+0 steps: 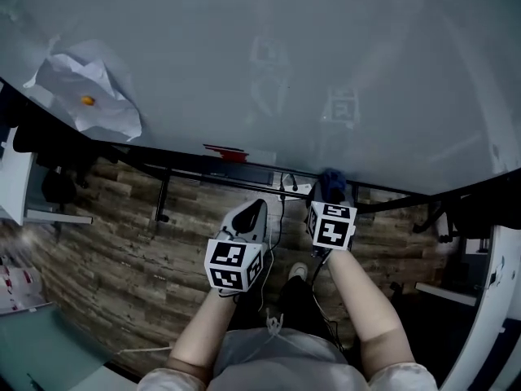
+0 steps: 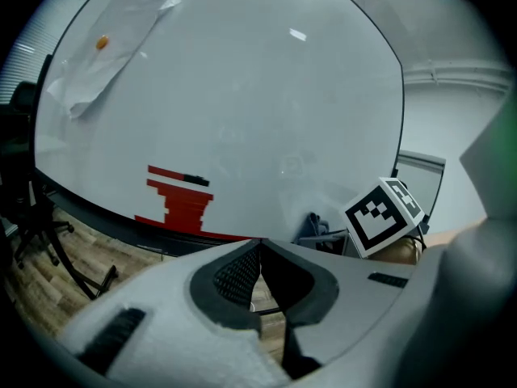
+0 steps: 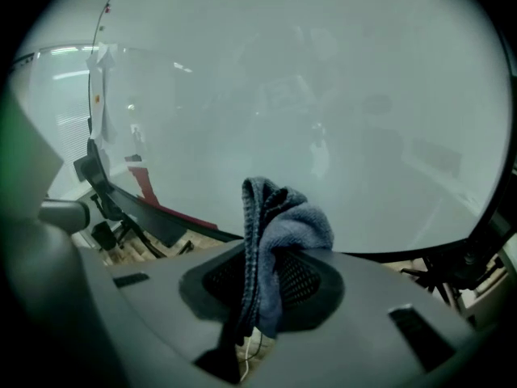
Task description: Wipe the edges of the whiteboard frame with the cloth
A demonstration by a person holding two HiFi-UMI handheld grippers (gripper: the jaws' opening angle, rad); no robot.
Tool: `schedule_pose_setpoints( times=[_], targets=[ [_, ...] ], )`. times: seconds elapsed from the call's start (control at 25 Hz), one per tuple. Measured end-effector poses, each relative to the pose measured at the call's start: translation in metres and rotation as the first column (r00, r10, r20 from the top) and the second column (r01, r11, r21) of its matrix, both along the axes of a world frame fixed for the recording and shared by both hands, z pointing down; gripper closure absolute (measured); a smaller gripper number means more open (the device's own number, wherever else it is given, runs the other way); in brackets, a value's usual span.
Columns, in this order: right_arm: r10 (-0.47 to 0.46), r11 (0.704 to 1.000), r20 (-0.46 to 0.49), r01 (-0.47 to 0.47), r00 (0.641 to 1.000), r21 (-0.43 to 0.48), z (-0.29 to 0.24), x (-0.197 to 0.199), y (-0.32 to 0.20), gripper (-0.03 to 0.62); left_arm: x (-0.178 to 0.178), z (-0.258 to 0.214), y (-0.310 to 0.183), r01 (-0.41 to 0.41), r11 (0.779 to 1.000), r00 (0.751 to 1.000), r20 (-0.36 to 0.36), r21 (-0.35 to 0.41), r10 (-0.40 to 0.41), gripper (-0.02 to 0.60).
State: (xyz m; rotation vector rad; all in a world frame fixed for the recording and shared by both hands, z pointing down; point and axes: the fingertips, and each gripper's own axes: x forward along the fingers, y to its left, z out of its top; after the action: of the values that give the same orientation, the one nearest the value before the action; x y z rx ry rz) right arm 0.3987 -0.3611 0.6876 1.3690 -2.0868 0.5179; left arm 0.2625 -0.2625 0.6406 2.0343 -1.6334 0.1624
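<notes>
One bottom edge of the whiteboard frame (image 3: 161, 217) runs crosswise just ahead of the right gripper (image 3: 271, 277), which is clamped on the blue-grey cloth (image 3: 279, 225); the left gripper (image 2: 260, 273), jaws together and empty, sits farther back.

Whiteboard (image 1: 285, 55) top cut off; cloth (image 3: 287, 217) lower end hidden within right gripper (image 3: 262, 285).

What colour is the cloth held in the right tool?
The cloth is blue-grey, darker along one fold; best seen in the right gripper view.
</notes>
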Motion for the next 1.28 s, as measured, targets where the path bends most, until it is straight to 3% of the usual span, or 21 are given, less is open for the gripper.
schedule_pose_setpoints(
  times=[0.24, 0.56, 0.88, 1.04, 1.28],
  targets=[
    [0.053, 0.997, 0.099, -0.047, 0.994, -0.056, 0.007, -0.061, 0.008, 0.513, -0.060, 0.008, 0.016, 0.003, 1.000, 1.000, -0.003, -0.014, -0.003, 0.563],
    [0.088, 0.996, 0.098, -0.088, 0.991, -0.008, -0.005, -0.129, 0.018, 0.513, -0.144, 0.008, 0.043, 0.039, 0.999, 0.999, -0.009, -0.007, -0.040, 0.562],
    [0.109, 0.994, 0.086, -0.106, 0.990, -0.034, 0.004, -0.193, 0.026, 0.514, -0.211, 0.005, 0.061, 0.048, 0.999, 0.999, -0.014, 0.007, -0.048, 0.563],
    [0.072, 0.997, 0.069, -0.070, 0.995, -0.033, 0.004, -0.235, 0.036, 0.514, -0.249, 0.003, 0.078, 0.081, 0.997, 0.997, -0.008, 0.008, -0.081, 0.563],
    [0.038, 0.997, 0.134, -0.029, 0.990, -0.071, 0.007, -0.293, 0.045, 0.514, -0.297, 0.012, 0.100, 0.127, 0.992, 0.992, 0.027, -0.019, -0.126, 0.563]
  ],
)
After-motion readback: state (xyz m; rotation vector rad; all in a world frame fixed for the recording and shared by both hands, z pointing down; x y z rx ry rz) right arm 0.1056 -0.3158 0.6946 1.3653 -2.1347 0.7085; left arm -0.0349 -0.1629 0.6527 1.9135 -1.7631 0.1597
